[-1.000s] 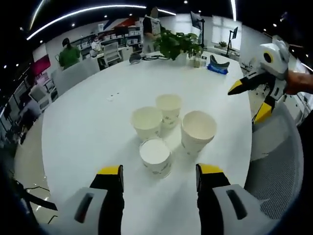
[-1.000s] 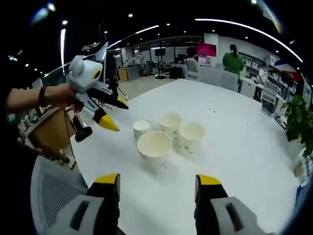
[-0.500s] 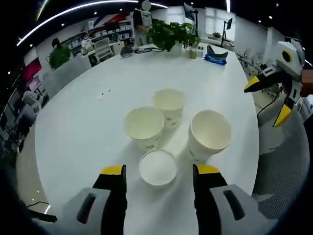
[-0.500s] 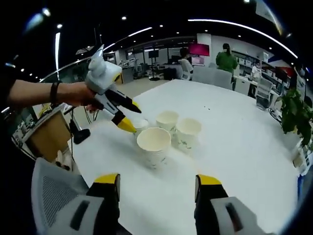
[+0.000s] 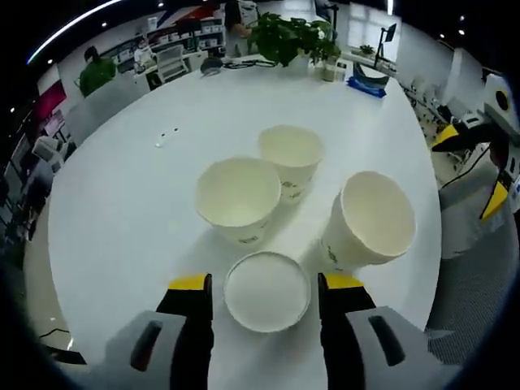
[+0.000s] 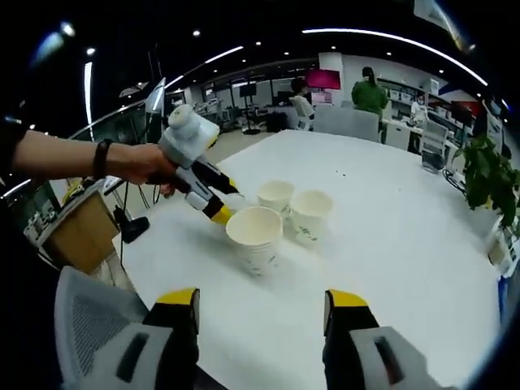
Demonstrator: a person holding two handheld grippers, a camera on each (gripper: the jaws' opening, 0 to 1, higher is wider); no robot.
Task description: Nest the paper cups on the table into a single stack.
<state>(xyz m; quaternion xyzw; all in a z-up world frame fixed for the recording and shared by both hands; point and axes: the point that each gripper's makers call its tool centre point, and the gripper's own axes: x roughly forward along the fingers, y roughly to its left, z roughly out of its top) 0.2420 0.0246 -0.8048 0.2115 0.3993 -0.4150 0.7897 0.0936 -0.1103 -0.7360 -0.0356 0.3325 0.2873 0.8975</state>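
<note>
Four white paper cups stand close together on the round white table (image 5: 122, 203). The nearest cup (image 5: 267, 302) sits between the jaws of my left gripper (image 5: 265, 283), which is open and not pressing it. Beyond it are a left cup (image 5: 239, 197), a far cup (image 5: 290, 154) and a right cup (image 5: 371, 221). In the right gripper view the left gripper (image 6: 225, 203), held by a hand, reaches behind the big front cup (image 6: 254, 236); two more cups (image 6: 310, 215) (image 6: 275, 195) stand behind. My right gripper (image 6: 262, 302) is open, short of the cups, and appears as the right gripper (image 5: 475, 166).
A potted plant (image 5: 288, 36) and a blue object (image 5: 370, 84) sit at the table's far side. A grey mesh chair (image 6: 89, 325) stands by the near edge, with a brown box (image 6: 69, 231) beyond it. People work at desks in the background.
My left gripper has moved forward and down, so the nearest cup now lies between its jaws. The right gripper has stayed about where it was.
</note>
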